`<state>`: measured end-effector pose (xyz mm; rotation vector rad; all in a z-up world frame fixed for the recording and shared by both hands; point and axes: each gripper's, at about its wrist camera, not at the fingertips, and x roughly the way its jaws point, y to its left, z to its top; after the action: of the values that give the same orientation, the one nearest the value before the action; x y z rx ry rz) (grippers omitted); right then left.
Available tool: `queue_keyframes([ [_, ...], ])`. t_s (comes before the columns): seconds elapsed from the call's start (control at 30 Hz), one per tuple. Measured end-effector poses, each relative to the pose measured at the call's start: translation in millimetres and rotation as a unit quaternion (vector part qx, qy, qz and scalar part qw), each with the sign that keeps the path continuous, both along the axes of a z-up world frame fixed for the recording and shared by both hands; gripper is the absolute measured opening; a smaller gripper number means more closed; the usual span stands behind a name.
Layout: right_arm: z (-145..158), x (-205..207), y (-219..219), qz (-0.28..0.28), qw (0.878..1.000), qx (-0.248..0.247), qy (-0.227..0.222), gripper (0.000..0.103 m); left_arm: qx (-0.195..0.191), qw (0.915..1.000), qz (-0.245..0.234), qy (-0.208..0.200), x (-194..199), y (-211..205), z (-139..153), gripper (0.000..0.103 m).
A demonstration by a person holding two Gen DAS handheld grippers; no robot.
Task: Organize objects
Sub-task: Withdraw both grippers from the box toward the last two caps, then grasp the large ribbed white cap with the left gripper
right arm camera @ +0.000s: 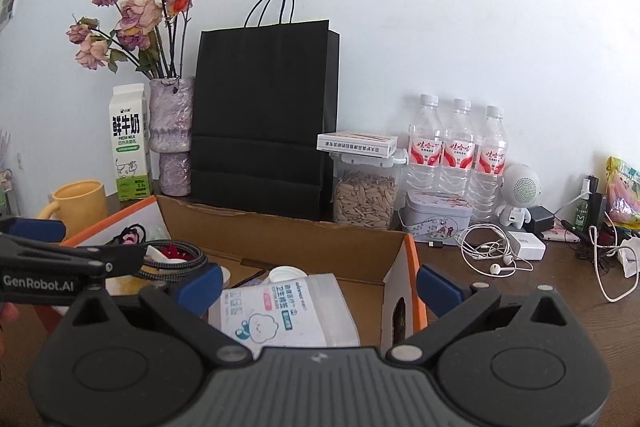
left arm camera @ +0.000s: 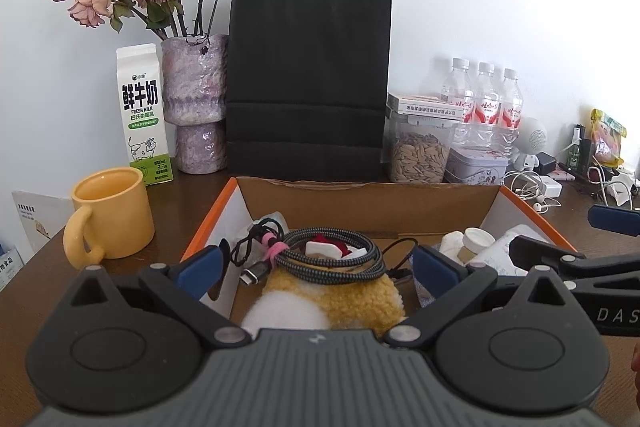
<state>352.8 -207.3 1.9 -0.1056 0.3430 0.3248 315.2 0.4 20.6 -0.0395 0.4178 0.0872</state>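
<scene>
Jaws of both grippers stand fully released with nothing between the pads: left gripper [left arm camera: 316, 265] hovers over the left half of the cardboard box [left arm camera: 372, 205], right gripper [right arm camera: 320, 283] over its right half, straddling the box's right wall. Box sits on the desk [right arm camera: 540, 307] in front of the black paper bag [left arm camera: 308, 79]. Contents, left side: braided cable coil [left arm camera: 332, 255] bound with a pink tie, lying on a fluffy yellow-and-white pouch [left arm camera: 332, 297]; a thinner black cable [left arm camera: 250, 247] beside it. Right side: cotton-swab packet [right arm camera: 276, 311] lying flat, a white-capped bottle [left arm camera: 478, 239] just behind it. Loose items outside the box: white earphones [right arm camera: 492, 255] and a white charger [right arm camera: 526, 245] on the desk to the right, well apart from the right gripper. Judgement: nothing is held, so the step in hand is choosing the next item. Judged best target for the right gripper: the earphones and charger, the nearest loose items. Advice: approach the charger body rather than the wire, close across its narrow faces, and lift slowly so trailing cord does not snag the tin [right arm camera: 436, 217] or the bottles [right arm camera: 456, 147]. Keep the left gripper clear of the coil; the two grippers stand close together over the box, so move one at a time.
</scene>
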Motion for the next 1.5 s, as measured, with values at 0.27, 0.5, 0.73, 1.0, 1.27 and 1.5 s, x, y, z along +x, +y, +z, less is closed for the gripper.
queue_keyframes([
  [0.27, 0, -31, -10, 0.001, 1.000, 0.003, 0.006, 0.103, 0.004, 0.9999, -0.013, 0.006, -32, -7, 0, 0.103],
  [0.5, -6, -55, -20, -0.001, 1.000, -0.002, 0.016, 0.103, 0.006, 0.9993, -0.027, 0.026, -52, -10, -10, 0.103],
  [0.73, -17, -72, -27, -0.004, 0.999, -0.013, 0.031, 0.103, 0.009, 0.9942, -0.058, 0.090, -52, -19, -37, 0.103],
  [1.0, -28, -81, -34, -0.006, 0.999, -0.018, 0.048, 0.103, 0.016, 0.9901, -0.077, 0.117, -44, -31, -54, 0.087],
  [1.27, -33, -83, -31, -0.001, 0.998, -0.023, 0.055, 0.103, 0.004, 0.9869, -0.103, 0.124, -44, -34, -56, 0.039],
  [1.5, -36, -80, -24, 0.005, 0.997, -0.031, 0.064, 0.103, -0.004, 0.9882, -0.100, 0.116, -46, -30, -51, 0.037],
])
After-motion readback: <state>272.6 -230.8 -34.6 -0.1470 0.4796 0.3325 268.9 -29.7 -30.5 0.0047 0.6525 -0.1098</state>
